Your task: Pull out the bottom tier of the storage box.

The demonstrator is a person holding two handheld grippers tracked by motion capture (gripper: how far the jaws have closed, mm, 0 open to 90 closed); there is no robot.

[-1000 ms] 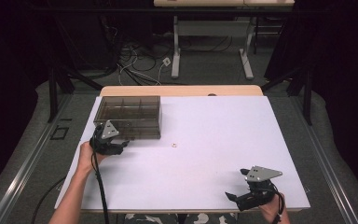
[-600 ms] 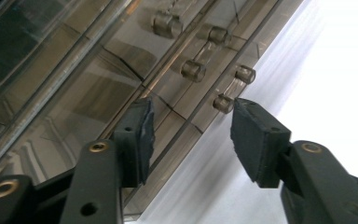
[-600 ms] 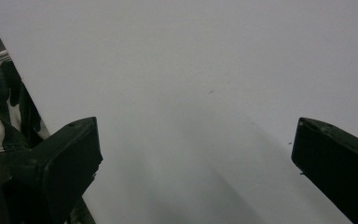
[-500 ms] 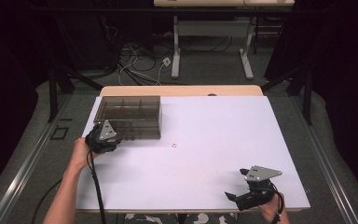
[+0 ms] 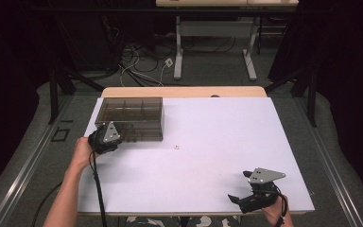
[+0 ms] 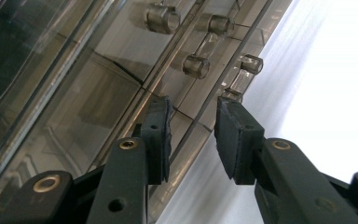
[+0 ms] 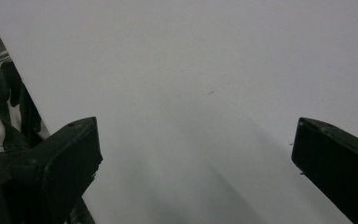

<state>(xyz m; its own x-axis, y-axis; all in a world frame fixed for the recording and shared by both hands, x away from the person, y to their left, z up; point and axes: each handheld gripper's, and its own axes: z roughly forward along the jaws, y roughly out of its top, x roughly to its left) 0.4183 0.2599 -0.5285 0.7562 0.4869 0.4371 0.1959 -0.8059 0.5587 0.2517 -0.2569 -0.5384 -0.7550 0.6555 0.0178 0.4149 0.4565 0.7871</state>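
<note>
Smoky plastic box (image 6: 121,88) edge between narrowing, not yet pinching left tool (image 6: 192,135) pads.

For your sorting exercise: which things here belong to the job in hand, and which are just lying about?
In the job:
- smoky clear compartment box
- left claw, its jaws just closing around the box's front edge

Lying about:
- small white bit on the white table
- right claw, open, resting at the near edge

left claw (image 6: 192,133) closing; right claw (image 7: 193,163) wide

Box (image 5: 131,118) back-left on table (image 5: 208,184) — speck (image 5: 175,147) beside.
</note>
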